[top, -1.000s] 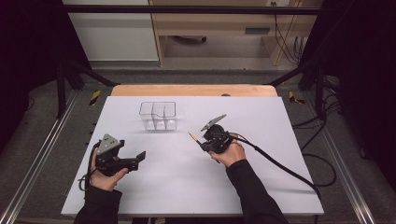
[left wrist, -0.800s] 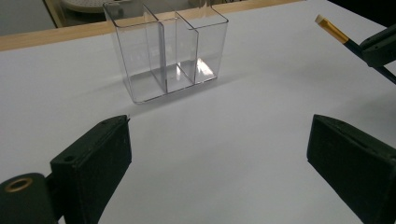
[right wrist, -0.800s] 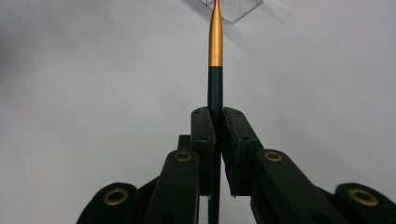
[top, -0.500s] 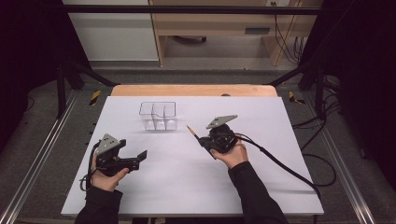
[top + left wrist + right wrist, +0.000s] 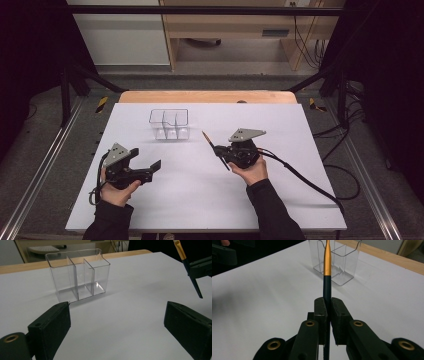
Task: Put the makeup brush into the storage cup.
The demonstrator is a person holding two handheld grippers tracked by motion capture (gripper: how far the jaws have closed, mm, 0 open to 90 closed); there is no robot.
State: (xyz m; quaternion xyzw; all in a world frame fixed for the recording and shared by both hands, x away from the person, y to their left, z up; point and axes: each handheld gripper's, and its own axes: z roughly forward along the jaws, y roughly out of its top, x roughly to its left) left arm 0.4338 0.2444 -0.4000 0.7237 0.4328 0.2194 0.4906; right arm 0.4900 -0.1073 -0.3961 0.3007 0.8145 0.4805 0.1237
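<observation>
No legible text, label, brand, number or sign appears in any view. The clear organizer (image 5: 79, 275) carries no printing on its walls. The brush (image 5: 327, 272) shows a plain dark handle and a gold ferrule without lettering. The white table (image 5: 200, 200) surface is unmarked.
</observation>
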